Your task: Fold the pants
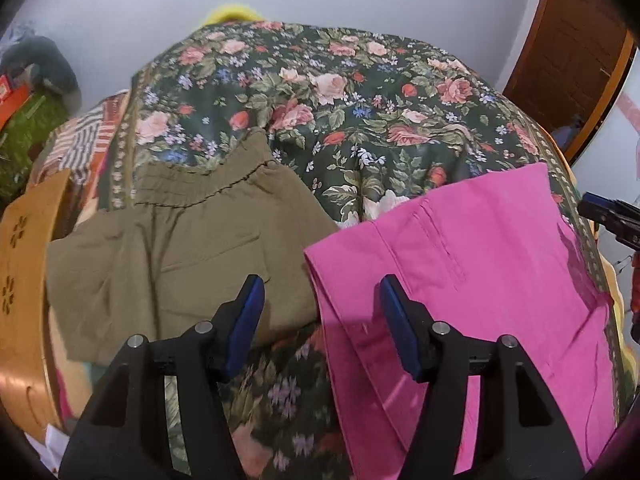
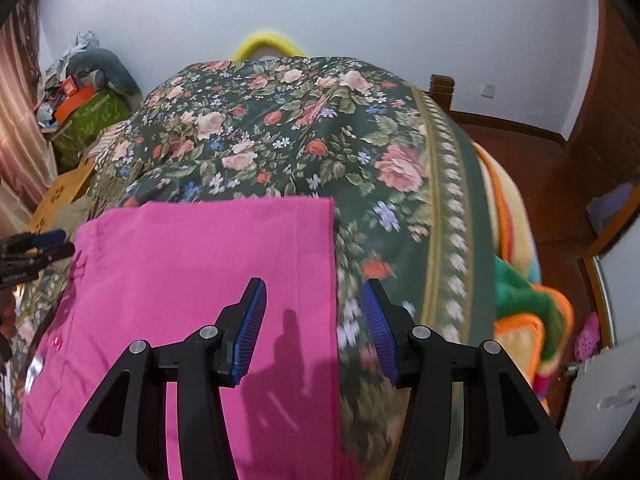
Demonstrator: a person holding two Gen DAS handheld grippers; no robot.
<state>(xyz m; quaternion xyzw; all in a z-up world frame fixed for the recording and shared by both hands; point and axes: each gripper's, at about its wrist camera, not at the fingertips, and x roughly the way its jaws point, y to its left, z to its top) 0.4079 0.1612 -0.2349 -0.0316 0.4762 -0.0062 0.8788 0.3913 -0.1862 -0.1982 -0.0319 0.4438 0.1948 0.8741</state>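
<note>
Pink pants (image 1: 472,280) lie flat on the floral bedspread (image 1: 328,92), folded into a long panel; they also show in the right wrist view (image 2: 200,280). My left gripper (image 1: 322,292) is open and empty, above the pink pants' left edge. My right gripper (image 2: 314,294) is open and empty, above the pink pants' right edge. Each gripper shows at the edge of the other's view, the right one (image 1: 608,216) and the left one (image 2: 36,246).
Folded olive-green pants (image 1: 180,248) lie left of the pink ones. A wooden bed board (image 1: 24,288) stands at the left. Cluttered boxes (image 2: 80,108) sit by the wall. Striped blankets (image 2: 520,280) hang off the bed's right side above the wooden floor (image 2: 540,168).
</note>
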